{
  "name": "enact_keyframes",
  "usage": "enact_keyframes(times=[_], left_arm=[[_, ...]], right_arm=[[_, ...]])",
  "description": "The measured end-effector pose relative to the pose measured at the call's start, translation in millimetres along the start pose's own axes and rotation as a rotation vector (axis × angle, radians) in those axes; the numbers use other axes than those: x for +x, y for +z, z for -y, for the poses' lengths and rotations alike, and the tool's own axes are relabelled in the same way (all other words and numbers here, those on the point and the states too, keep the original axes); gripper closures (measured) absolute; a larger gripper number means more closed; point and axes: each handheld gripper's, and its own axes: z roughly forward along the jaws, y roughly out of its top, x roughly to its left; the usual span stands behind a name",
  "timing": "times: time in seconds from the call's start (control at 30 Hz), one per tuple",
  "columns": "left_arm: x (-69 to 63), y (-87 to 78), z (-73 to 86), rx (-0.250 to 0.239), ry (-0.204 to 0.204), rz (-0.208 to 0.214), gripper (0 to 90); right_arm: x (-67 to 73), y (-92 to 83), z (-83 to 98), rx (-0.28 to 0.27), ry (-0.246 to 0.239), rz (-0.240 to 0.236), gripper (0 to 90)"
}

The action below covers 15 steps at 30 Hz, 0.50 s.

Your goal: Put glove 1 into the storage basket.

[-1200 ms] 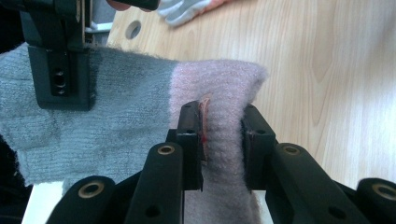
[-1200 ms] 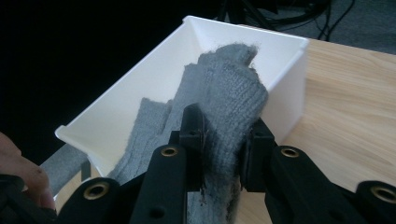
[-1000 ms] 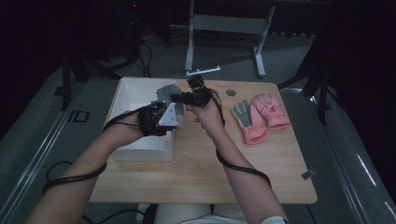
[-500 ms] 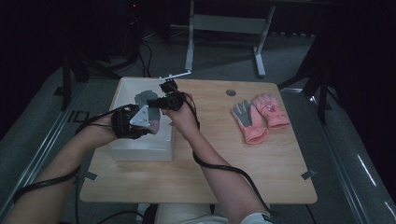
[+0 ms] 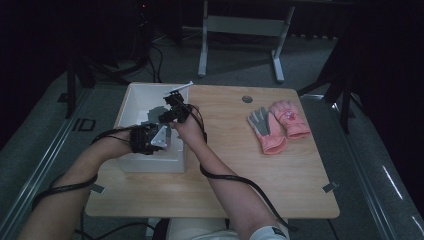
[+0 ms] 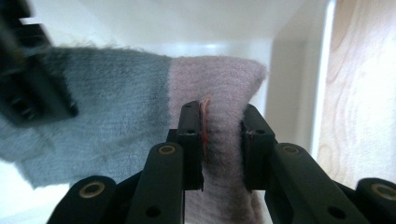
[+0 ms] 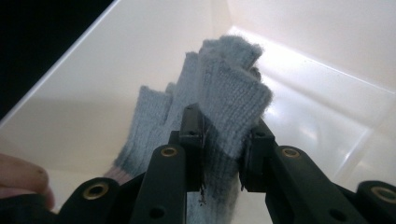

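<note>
From above, a white box [image 5: 131, 102] sits at the wooden surface's [image 5: 250, 175] far left corner; both tongs reach into it over a grey knit glove [image 5: 155, 111], though shadow blurs the detail. A pink-and-grey glove pair [image 5: 278, 125] lies near the right edge, with bare wood between.

Along the left tongs [image 6: 223, 140], the jaws pinch the fuzzy pink cuff [image 6: 224, 88], close to the smooth box wall.

The right tongs [image 7: 223, 140] clamp the ribbed grey finger end [image 7: 229, 84] above the glossy box floor.
</note>
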Motion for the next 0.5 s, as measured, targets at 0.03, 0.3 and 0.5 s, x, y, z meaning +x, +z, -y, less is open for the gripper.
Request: enact_keyframes(times=[0.03,0.3,0.5], left_arm=[[0.7,2.9,-0.6,-0.001,-0.001,0.002,73.8],[10.5,23.4,-1.1,0.051,-0.041,0.045,73.4],[12.1,44.3,-4.0,0.125,-0.023,0.091,72.4]], right_arm=[[0.8,1.5,-0.9,0.011,-0.007,0.012,73.9],[-0.3,0.9,-5.2,-0.016,0.01,0.056,59.6],[-11.7,-17.1,-6.6,-0.067,0.043,0.038,57.1]])
